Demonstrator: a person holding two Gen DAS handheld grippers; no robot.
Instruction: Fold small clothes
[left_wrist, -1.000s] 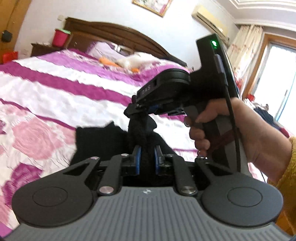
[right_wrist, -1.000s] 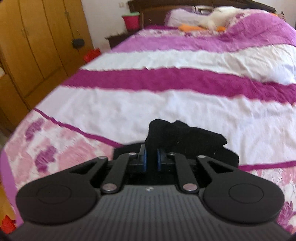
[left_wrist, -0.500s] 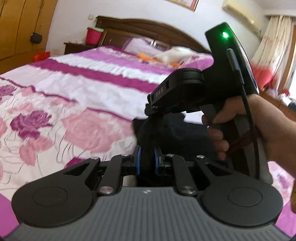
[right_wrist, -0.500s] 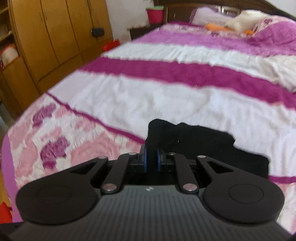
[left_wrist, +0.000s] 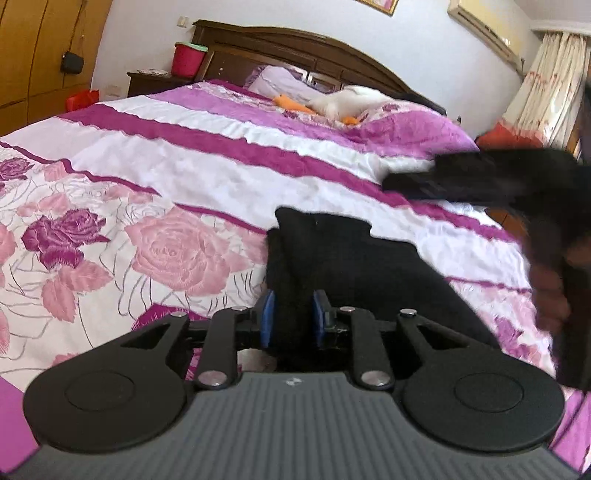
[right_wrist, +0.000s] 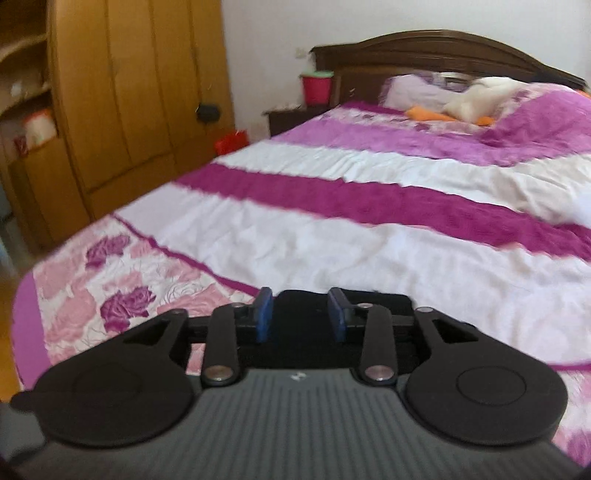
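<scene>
Black garment (left_wrist: 332, 254) now lies released on the bedspread (left_wrist: 221, 177) (both tools' jaws opening, earlier clamped shut).

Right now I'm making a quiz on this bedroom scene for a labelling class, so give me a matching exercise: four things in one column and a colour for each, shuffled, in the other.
Things:
1. small garment lying on the bedspread
2. bucket on the nightstand
3. wardrobe beside the bed
4. gripper pads

Colours:
A. blue
B. yellow-brown wood
C. black
D. red with a green rim

Pairs: 1-C, 2-D, 3-B, 4-A
</scene>
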